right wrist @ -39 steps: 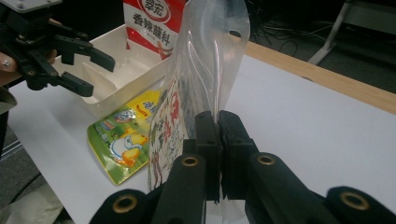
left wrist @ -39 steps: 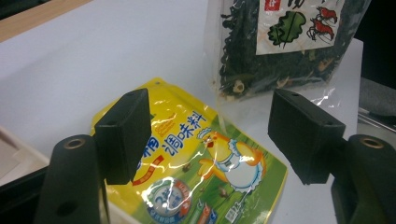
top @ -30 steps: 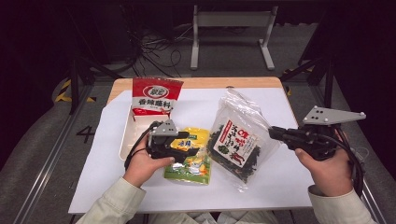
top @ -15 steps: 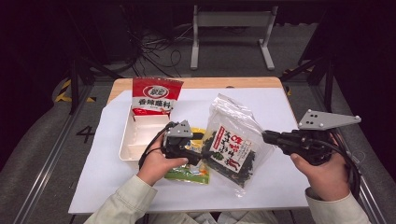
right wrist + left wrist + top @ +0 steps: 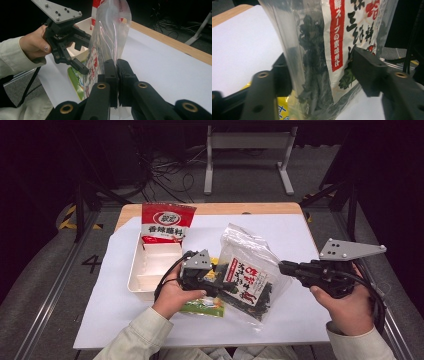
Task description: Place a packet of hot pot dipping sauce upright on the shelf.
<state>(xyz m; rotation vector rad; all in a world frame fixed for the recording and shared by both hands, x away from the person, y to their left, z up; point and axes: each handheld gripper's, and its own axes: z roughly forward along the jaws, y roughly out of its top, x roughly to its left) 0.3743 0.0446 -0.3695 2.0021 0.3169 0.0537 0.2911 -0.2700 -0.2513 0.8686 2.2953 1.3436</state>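
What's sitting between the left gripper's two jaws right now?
The clear seaweed bag stands between the jaws of the left gripper, which have just been closing; the left gripper view shows gaps beside both pads. The right gripper pinches its edge.

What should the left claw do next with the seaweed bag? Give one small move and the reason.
Probably close the left claw the rest of the way onto the seaweed bag. Its jaws have just been closing and now straddle the bag with a gap at each pad, while the right claw is shut on the bag's edge, holding it upright above the yellow packet.
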